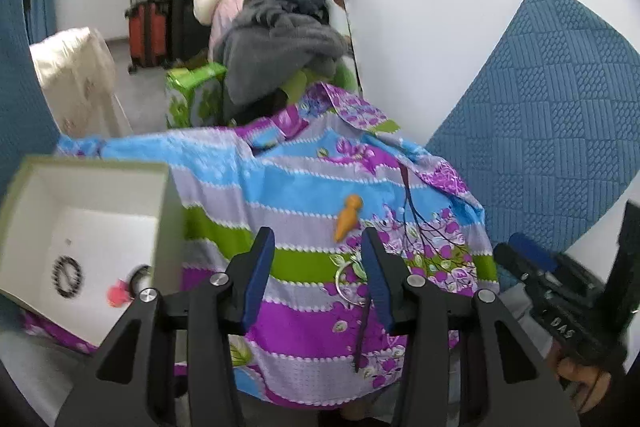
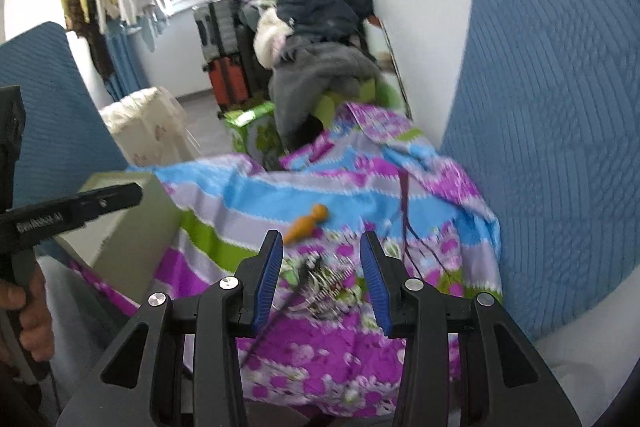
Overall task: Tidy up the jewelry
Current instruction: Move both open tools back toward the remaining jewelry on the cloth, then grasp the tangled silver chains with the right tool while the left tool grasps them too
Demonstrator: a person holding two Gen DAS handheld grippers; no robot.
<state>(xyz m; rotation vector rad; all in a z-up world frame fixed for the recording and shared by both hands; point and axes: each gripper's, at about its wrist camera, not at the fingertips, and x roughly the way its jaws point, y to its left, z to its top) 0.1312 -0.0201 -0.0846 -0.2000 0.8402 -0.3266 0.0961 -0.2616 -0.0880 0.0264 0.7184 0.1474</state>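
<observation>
Hovering over the cloth (image 1: 304,187), both grippers are gaping wide, the left gripper (image 1: 318,259) and the right gripper (image 2: 320,263) holding nothing. Rings (image 2: 324,279) are lying between the right fingers; a bracelet (image 1: 67,275) is sitting in the box (image 1: 92,167) left of them, the orange pendant (image 1: 347,217) lying beyond.

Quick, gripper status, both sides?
Left gripper: open, holding nothing, above the patterned cloth.
Right gripper: open, nothing gripped, jewelry pile on the cloth between its fingers.
</observation>
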